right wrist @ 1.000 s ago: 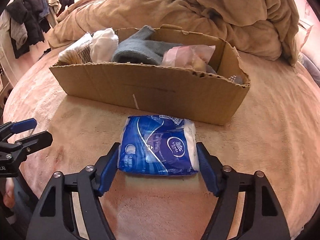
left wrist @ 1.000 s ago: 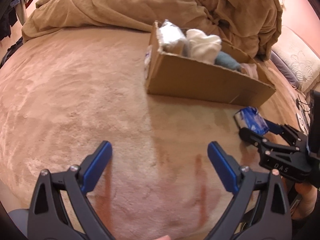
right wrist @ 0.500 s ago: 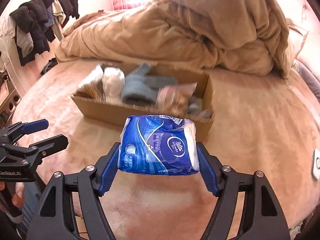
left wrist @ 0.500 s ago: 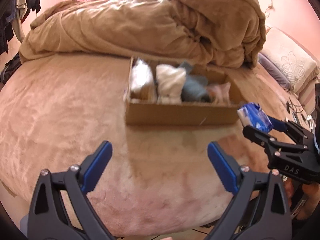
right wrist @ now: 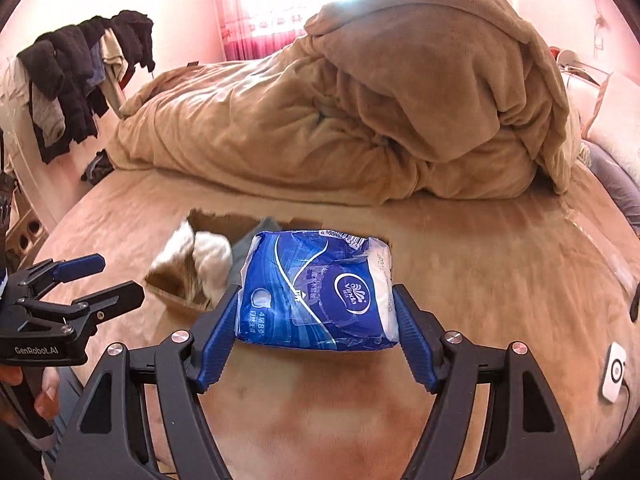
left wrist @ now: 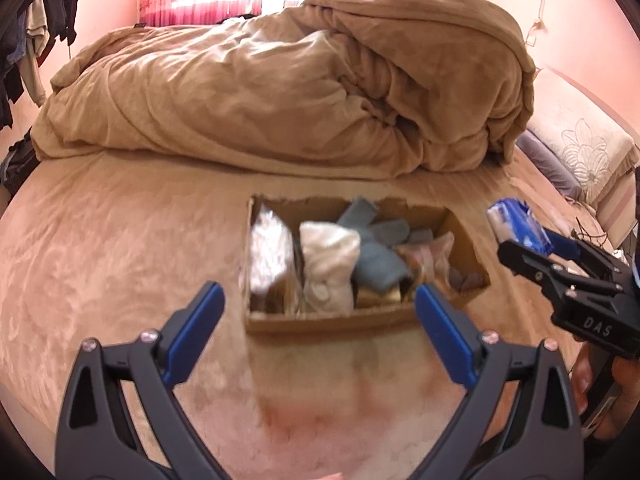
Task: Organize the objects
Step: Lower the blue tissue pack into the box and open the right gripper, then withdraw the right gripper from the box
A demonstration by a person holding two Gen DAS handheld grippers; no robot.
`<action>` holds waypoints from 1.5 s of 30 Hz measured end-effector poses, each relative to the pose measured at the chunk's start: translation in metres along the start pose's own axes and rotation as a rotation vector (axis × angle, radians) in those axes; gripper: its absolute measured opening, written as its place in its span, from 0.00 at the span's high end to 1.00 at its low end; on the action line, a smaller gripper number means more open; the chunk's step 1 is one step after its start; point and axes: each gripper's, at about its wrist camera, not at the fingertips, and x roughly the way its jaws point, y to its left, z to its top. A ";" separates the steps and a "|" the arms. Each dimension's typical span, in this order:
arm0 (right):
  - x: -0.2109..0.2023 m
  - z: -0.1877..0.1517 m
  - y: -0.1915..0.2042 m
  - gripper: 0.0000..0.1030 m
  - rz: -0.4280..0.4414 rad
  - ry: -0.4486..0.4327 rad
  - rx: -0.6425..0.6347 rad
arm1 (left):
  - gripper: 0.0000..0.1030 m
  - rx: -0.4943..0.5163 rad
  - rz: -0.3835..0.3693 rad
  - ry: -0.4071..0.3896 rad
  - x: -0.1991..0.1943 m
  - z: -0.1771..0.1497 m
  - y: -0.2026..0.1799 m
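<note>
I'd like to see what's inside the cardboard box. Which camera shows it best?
The left wrist view: the cardboard box lies open from above, showing bags and cloths, slightly blurred. In the right wrist view the blue tissue pack in the right gripper hides most of it.

box [right wrist: 208, 224]: mostly hidden behind tissue pack [right wrist: 316, 292] | contents blurred

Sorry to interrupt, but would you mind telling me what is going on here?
A person with a gripper in each hand is tidying things on a bed. The right gripper is clamped on a blue tissue pack, held in the air near the cardboard box of soft items. The left gripper is open and empty.
</note>
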 end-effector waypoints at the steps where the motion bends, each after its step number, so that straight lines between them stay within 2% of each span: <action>1: 0.002 0.003 -0.002 0.26 0.001 -0.001 0.001 | 0.06 0.003 -0.001 -0.002 0.003 0.005 0.000; 7: 0.030 0.024 -0.006 0.26 0.017 -0.001 -0.009 | 0.06 0.022 0.002 -0.011 0.024 0.028 -0.002; 11: 0.055 0.028 -0.009 0.26 0.023 0.020 -0.008 | 0.06 0.024 0.005 0.011 0.049 0.030 0.001; 17: 0.103 0.016 -0.016 0.26 0.024 0.106 -0.013 | 0.06 0.022 -0.006 0.048 0.078 0.023 0.006; 25: 0.124 0.003 -0.018 0.25 0.040 0.153 -0.002 | 0.05 0.007 -0.002 0.051 0.087 0.018 0.007; 30: 0.124 0.005 -0.020 0.23 0.051 0.173 0.016 | 0.05 -0.015 0.002 0.044 0.072 0.016 0.011; 32: 0.118 0.006 -0.020 0.17 0.051 0.159 0.030 | 0.05 -0.013 0.006 0.036 0.063 0.016 0.011; 34: 0.106 0.007 -0.019 0.14 0.049 0.129 0.039 | 0.05 -0.011 0.008 0.027 0.052 0.016 0.010; 45: 0.031 0.010 -0.007 0.14 0.033 0.052 0.046 | 0.05 -0.040 0.010 -0.029 -0.021 0.004 0.002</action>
